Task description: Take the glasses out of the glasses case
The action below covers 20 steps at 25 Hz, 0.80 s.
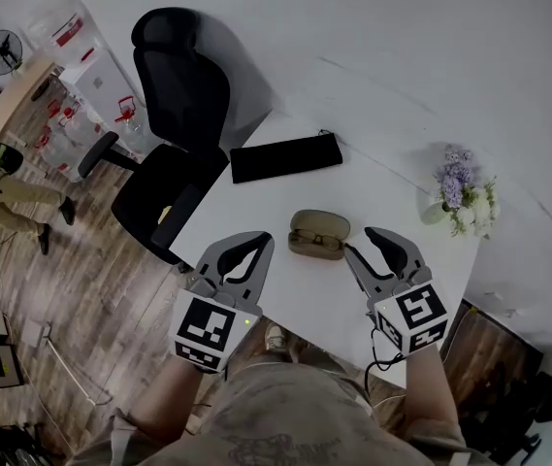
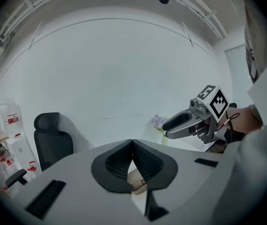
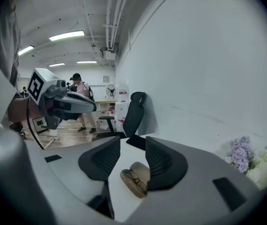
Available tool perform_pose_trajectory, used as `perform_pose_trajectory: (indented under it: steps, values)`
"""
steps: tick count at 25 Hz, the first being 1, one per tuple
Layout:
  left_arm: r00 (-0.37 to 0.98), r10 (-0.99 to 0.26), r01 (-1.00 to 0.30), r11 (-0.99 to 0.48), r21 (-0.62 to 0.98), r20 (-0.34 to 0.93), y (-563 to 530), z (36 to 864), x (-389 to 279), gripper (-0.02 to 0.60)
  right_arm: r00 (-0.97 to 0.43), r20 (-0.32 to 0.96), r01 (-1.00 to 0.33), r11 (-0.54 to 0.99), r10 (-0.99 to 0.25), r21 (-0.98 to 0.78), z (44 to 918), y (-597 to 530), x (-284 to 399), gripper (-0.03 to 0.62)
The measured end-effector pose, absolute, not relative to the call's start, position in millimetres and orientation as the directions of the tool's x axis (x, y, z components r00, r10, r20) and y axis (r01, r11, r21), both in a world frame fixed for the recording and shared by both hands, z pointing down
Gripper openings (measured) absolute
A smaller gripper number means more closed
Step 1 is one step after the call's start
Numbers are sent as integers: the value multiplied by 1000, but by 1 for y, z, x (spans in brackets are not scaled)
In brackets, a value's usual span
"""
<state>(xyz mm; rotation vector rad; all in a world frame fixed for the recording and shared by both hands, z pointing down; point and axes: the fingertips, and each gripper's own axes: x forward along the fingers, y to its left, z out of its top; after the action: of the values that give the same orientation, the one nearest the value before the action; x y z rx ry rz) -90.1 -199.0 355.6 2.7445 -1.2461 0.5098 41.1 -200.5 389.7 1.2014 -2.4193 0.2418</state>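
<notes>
Head view: an open, oval clamshell case [image 1: 319,229] with thin-framed glasses [image 1: 317,243] lies on the smooth white table [image 1: 285,202], just ahead of both grippers.
We find the left gripper's [image 1: 256,241] ribbed pads [image 2: 119,161] pressed together, empty; the right gripper [image 1: 358,241] is spread, empty. Only the right gripper view shows us the glasses whole; the left gripper's jaws hide most.

Left gripper [image 2: 132,142] lower centre: jaw tips touching, nothing clamped. Through gap beneath tips: tan glasses case [image 2: 134,177], glasses [image 2: 139,185] lying in it. Right gripper [image 2: 166,129] mid right, jaws apart. Black office chair [image 2: 51,142] lower left. Purple flowers [image 2: 158,122] right of centre.
</notes>
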Motion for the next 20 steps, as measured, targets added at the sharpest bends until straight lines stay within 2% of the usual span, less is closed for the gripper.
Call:
perform_pose_trajectory:
  steps: [8, 20]
  values:
    - [574, -723, -766, -640, -59, 386, -229, 392, -87, 17, -558, 548, -747, 665, -624, -4, 451, -238, 28, 186]
    - [539, -646, -766, -643, -5, 540, -251, 479, -86, 17, -507, 754, -691, 720, -418, -65, 590, -253, 18, 189]
